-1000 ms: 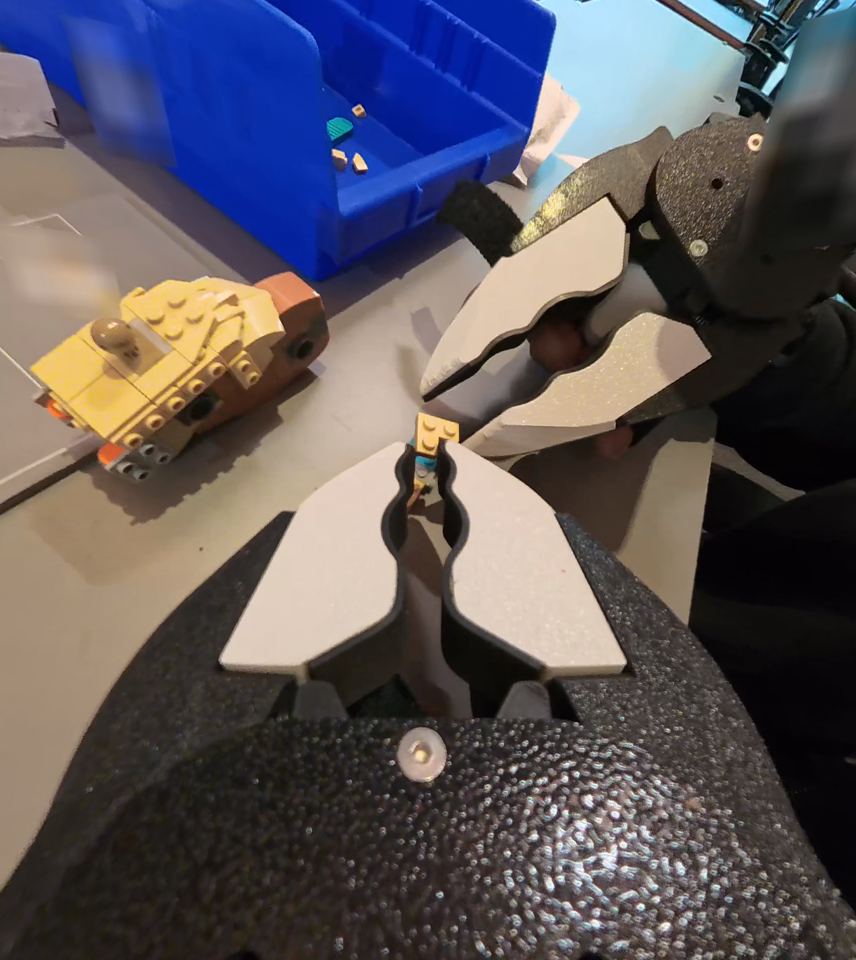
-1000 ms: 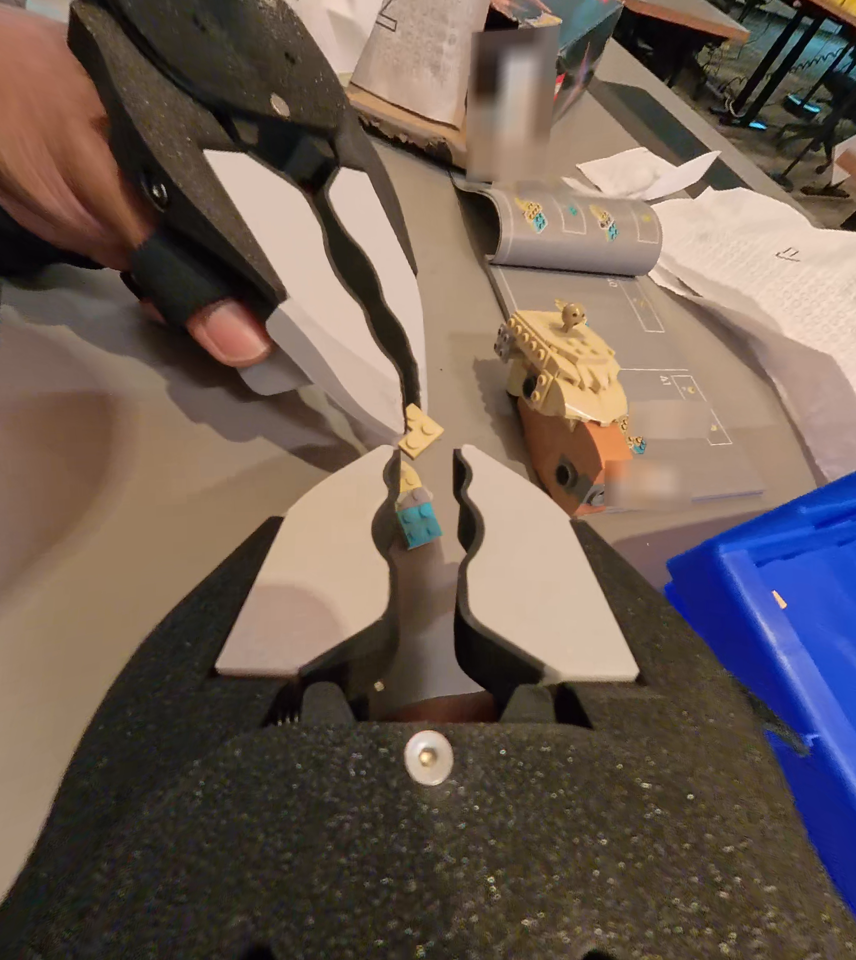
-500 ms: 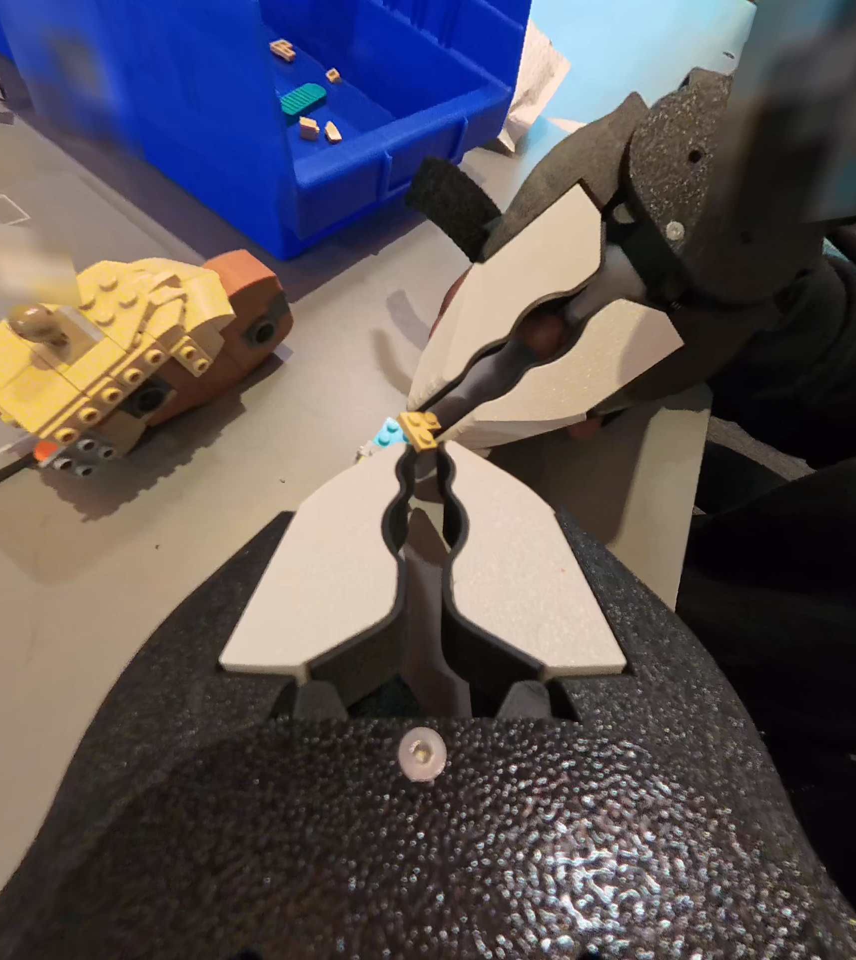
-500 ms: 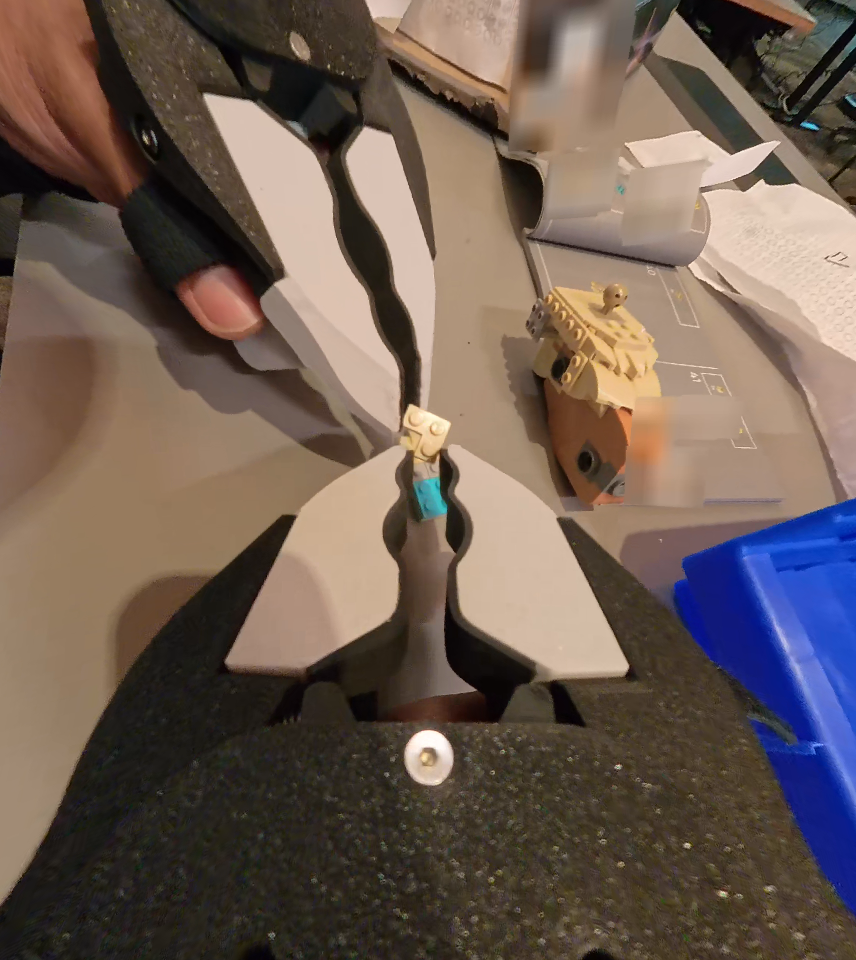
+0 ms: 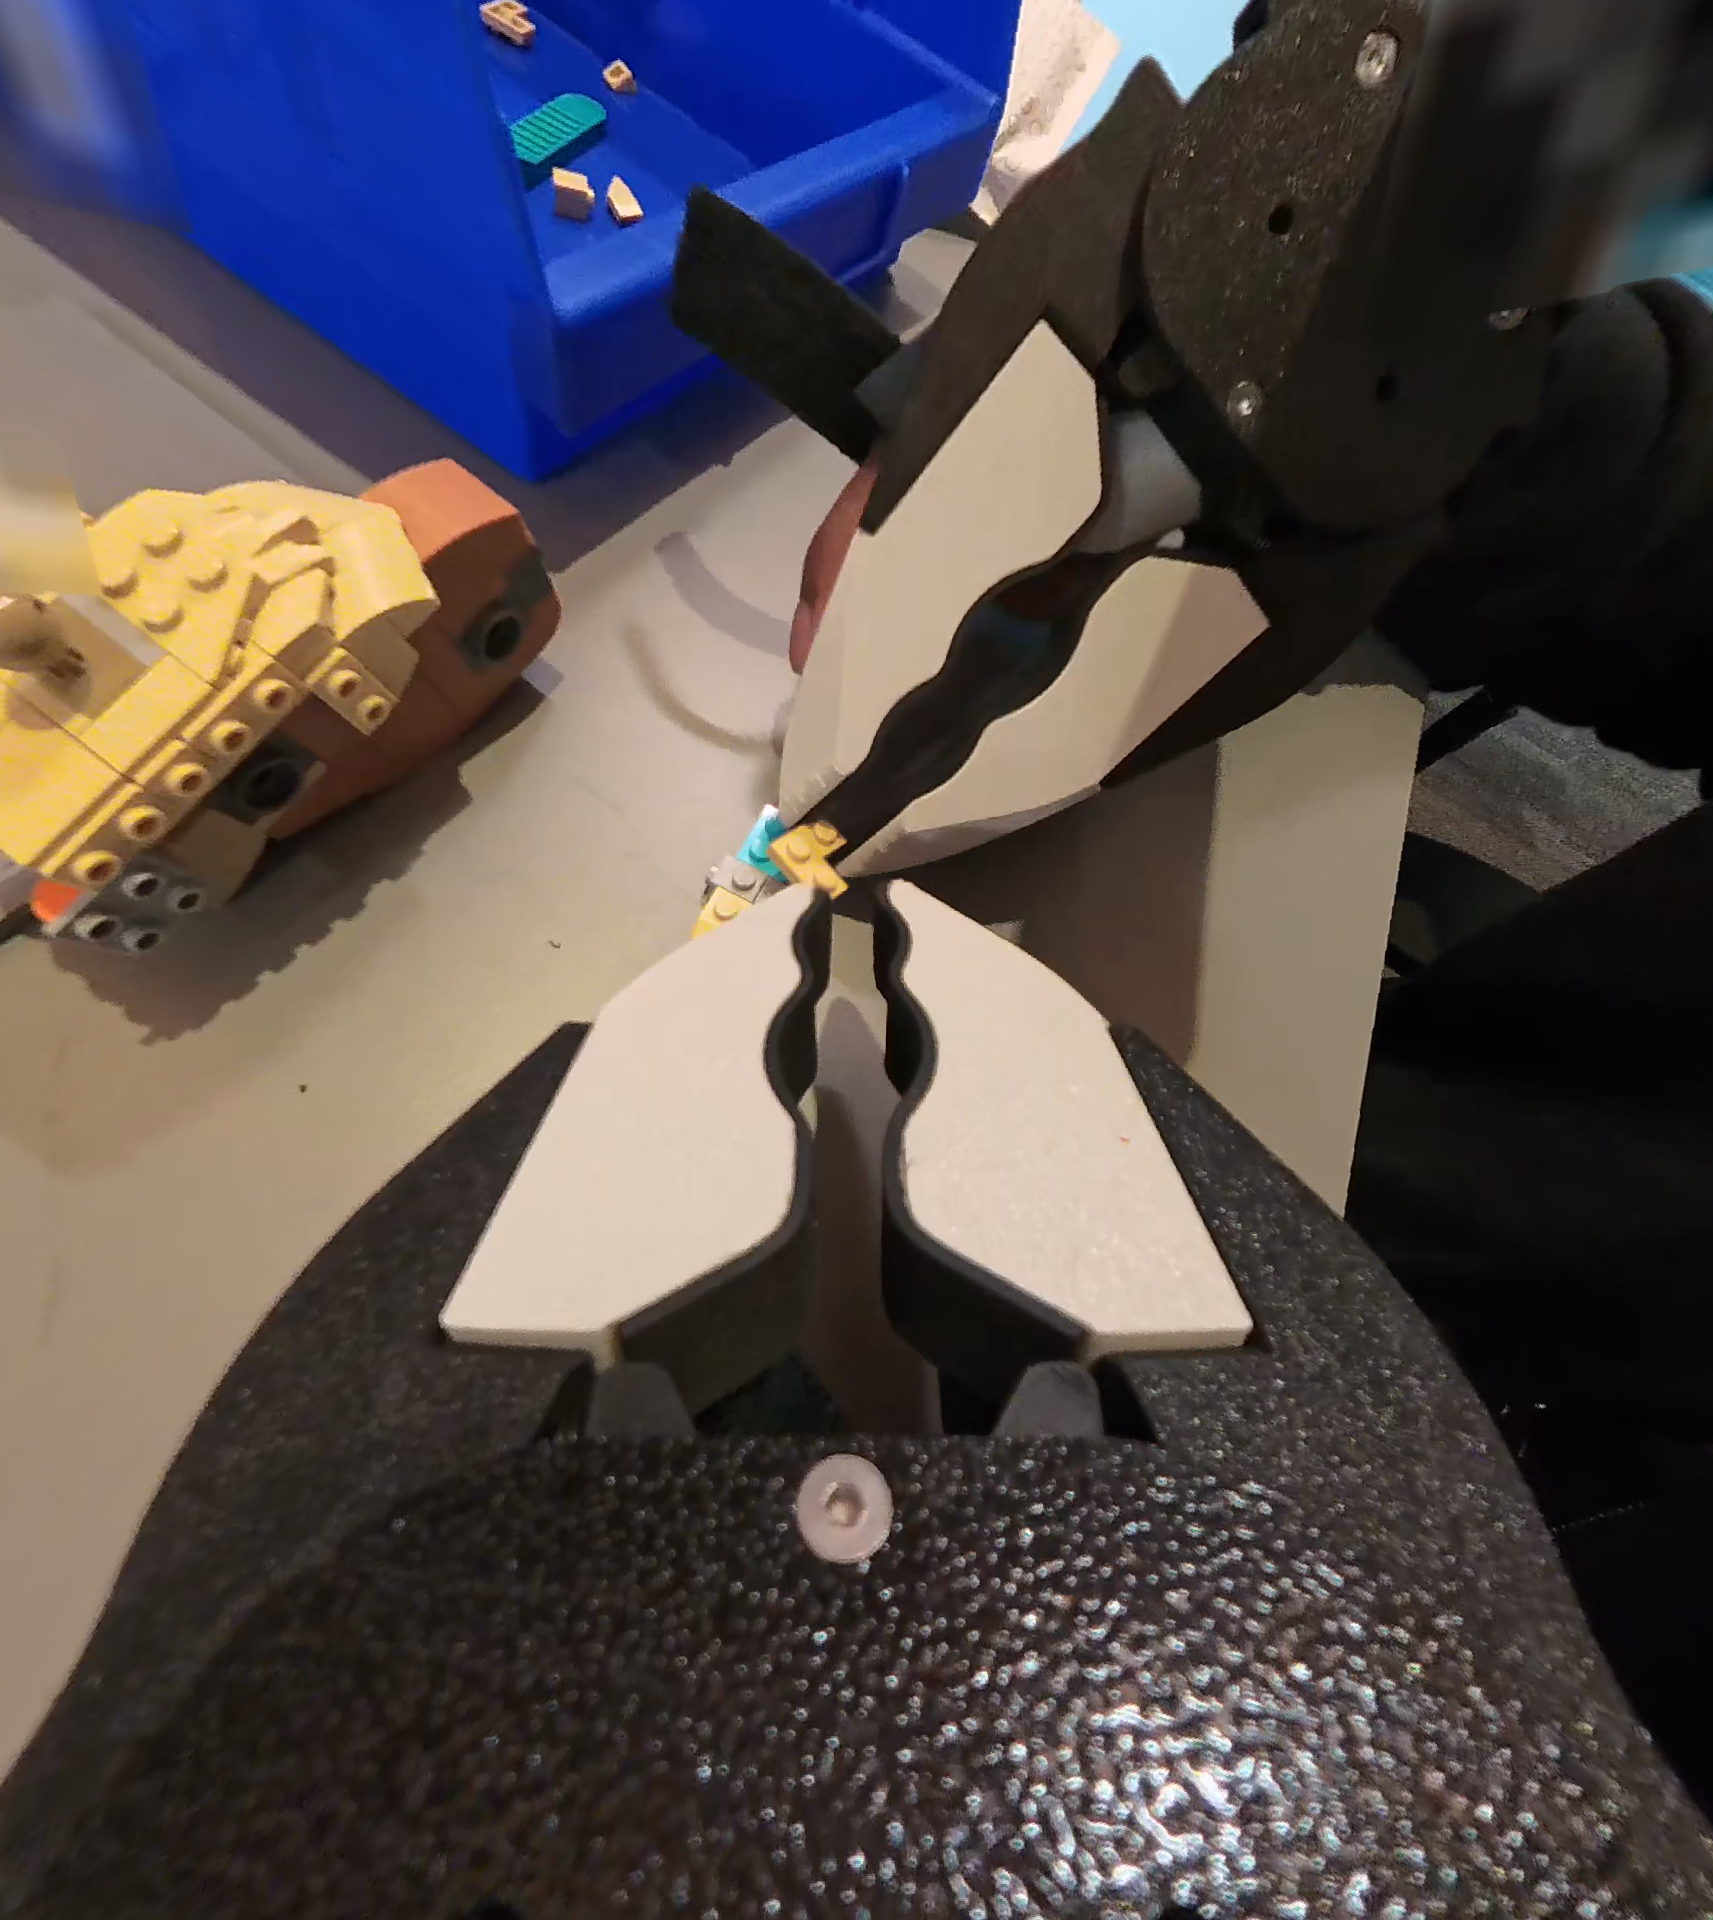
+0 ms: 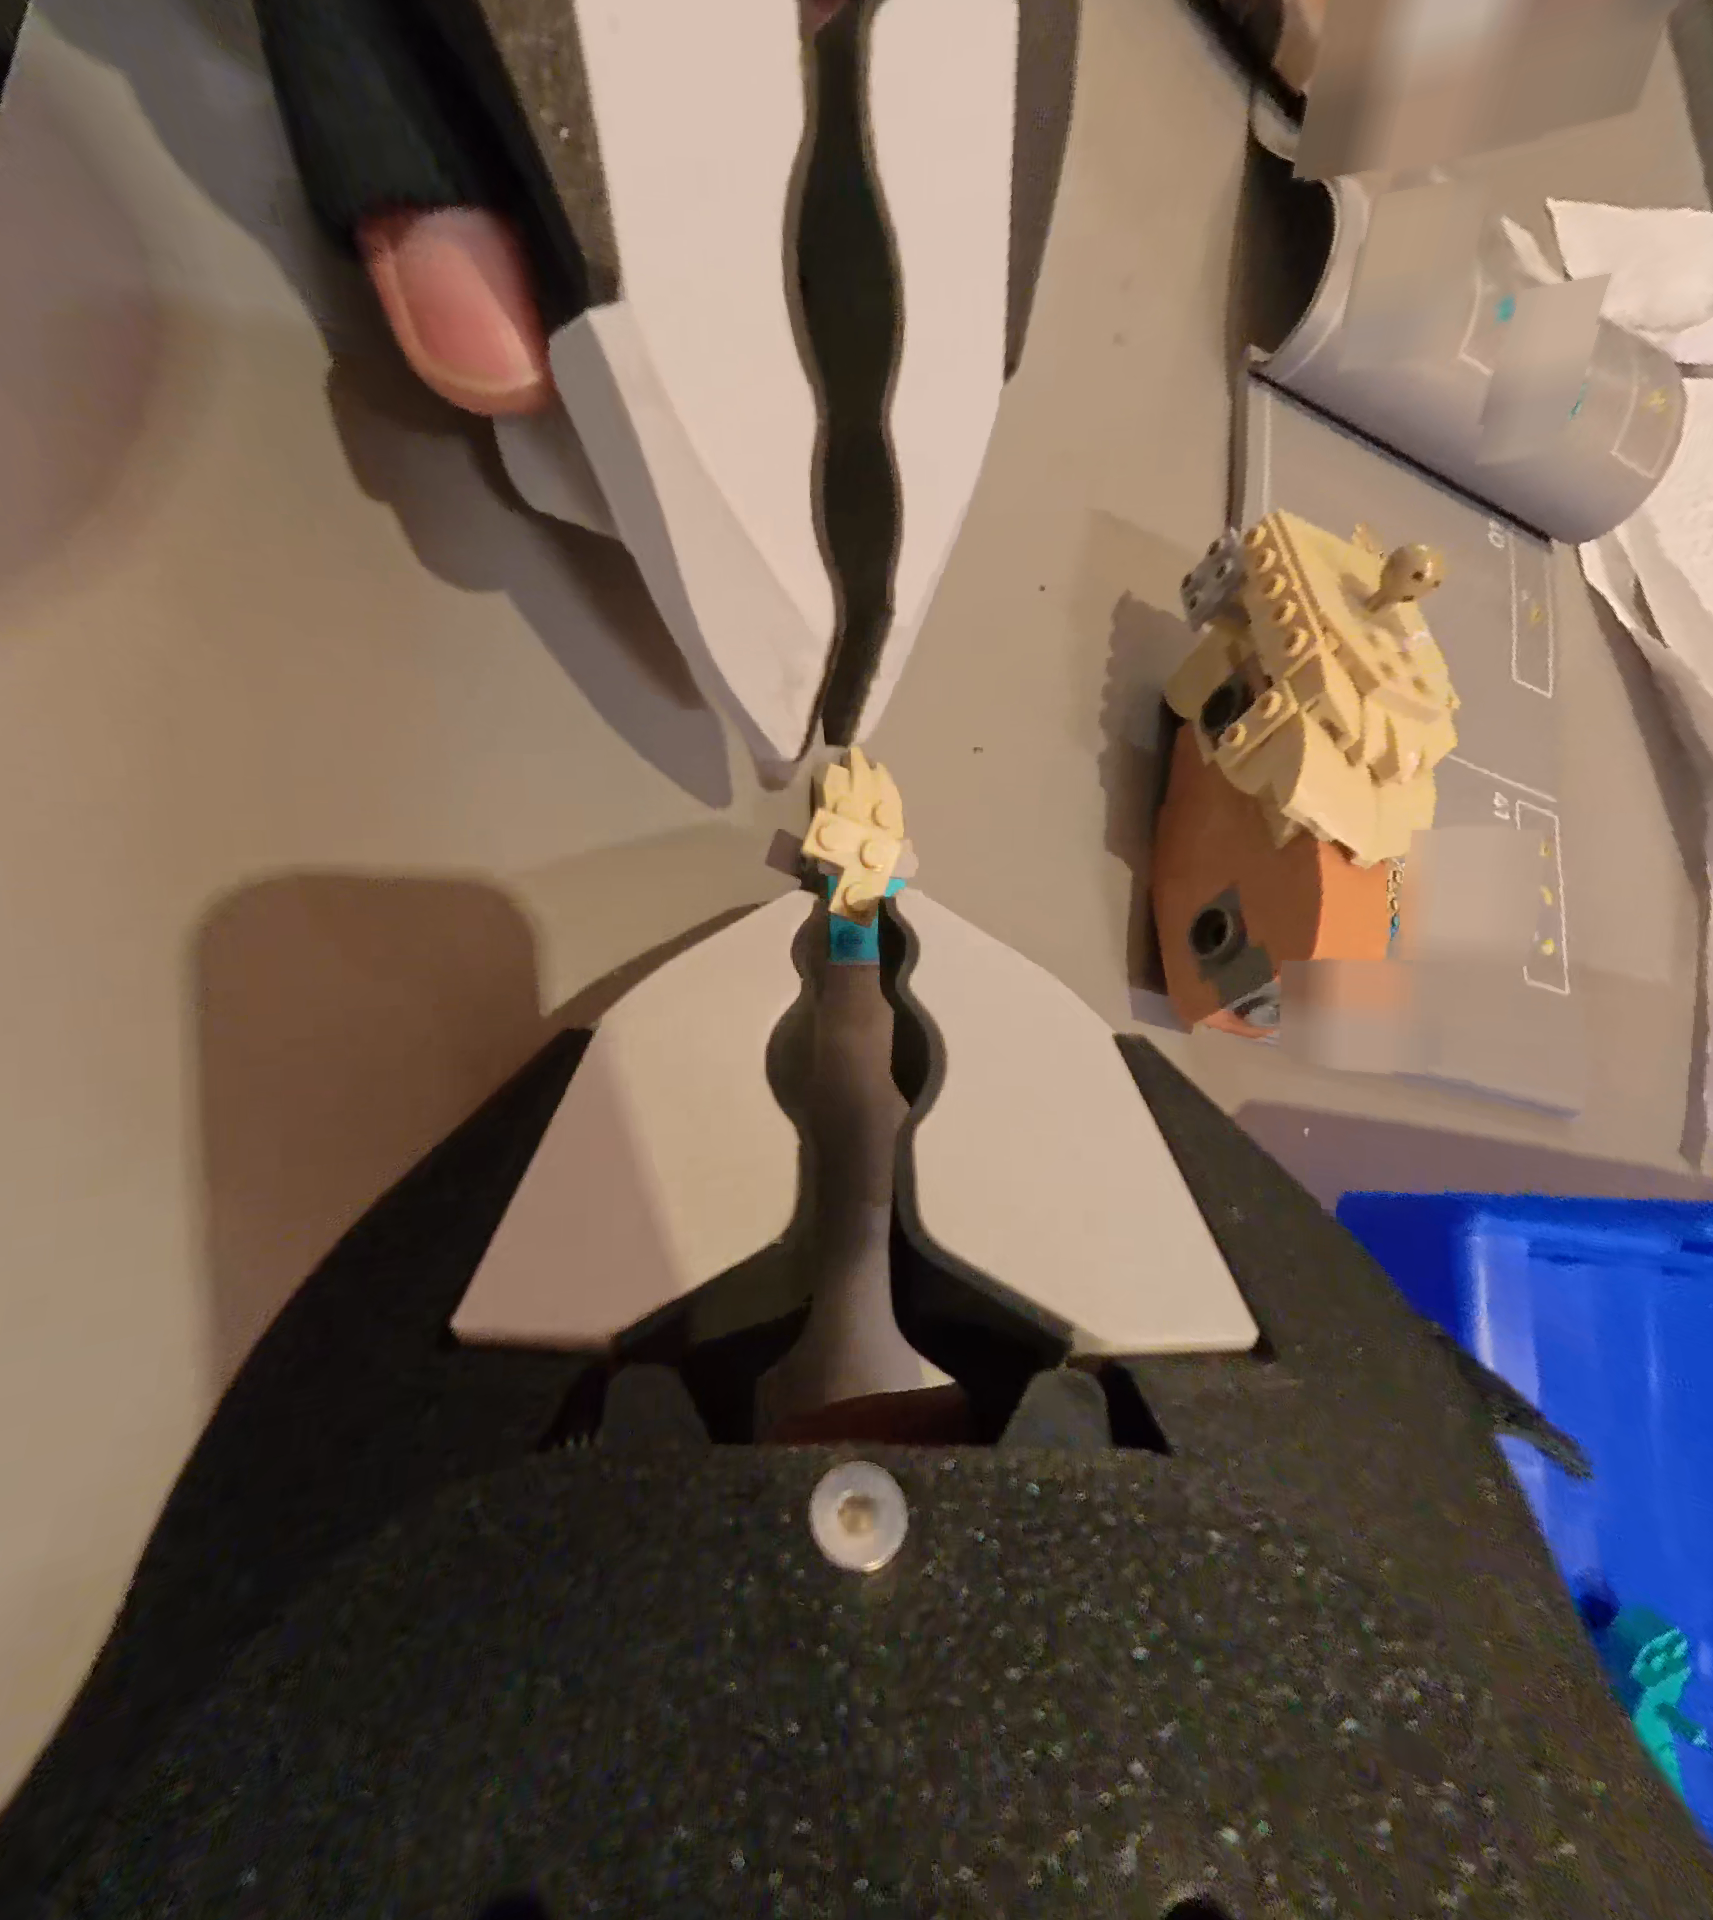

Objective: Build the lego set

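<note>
The right gripper (image 6: 847, 914) is clamped on a small teal-and-tan piece (image 6: 852, 868) at its tips. The left gripper (image 5: 847, 904) meets it tip to tip, fingers slightly apart, seemingly touching the tan plate (image 5: 808, 857). The half-built model (image 5: 197, 686) sits well apart on the tabletop (image 5: 208, 1143).

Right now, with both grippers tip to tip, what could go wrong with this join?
1. The right gripper pinches the small teal sub-assembly only at its very fingertips, so a push from the left gripper could twist it or pop it out onto the table.
2. The tan plate looks skewed on it and may seat crooked. I cannot tell whether the left gripper grips it.
</note>
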A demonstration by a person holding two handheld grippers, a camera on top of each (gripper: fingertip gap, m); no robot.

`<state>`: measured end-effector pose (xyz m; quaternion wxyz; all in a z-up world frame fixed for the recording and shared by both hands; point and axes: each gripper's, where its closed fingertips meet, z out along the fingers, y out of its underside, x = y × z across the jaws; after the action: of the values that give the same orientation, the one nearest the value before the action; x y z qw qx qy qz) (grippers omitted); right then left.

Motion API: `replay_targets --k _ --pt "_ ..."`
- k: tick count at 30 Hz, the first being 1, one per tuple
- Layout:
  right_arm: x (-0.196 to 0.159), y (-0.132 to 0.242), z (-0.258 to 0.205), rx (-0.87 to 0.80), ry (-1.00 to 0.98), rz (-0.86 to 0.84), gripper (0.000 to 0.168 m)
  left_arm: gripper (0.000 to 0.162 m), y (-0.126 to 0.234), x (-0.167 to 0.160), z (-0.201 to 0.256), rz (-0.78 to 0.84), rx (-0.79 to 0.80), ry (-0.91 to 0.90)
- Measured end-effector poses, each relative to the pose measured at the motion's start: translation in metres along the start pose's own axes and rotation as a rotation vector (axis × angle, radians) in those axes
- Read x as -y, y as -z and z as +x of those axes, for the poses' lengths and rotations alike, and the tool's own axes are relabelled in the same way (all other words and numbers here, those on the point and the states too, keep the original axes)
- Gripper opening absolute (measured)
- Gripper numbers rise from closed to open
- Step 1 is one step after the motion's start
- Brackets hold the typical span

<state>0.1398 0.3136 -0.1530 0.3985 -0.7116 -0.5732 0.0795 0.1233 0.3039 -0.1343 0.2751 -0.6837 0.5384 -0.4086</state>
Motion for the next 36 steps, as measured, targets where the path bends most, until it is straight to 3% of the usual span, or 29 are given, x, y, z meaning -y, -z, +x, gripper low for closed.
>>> replay_targets --k 12,36 --pt "-0.0014 -0.0014 0.0014 0.064 0.160 -0.055 0.009 0.007 -0.0014 -0.0022 -0.0008 -0.021 0.001 -0.018" --pt "-0.0047 0.0022 0.0056 0.092 0.155 -0.014 0.009 0.005 0.0036 -0.0013 -0.0042 -0.004 -0.054 0.035"
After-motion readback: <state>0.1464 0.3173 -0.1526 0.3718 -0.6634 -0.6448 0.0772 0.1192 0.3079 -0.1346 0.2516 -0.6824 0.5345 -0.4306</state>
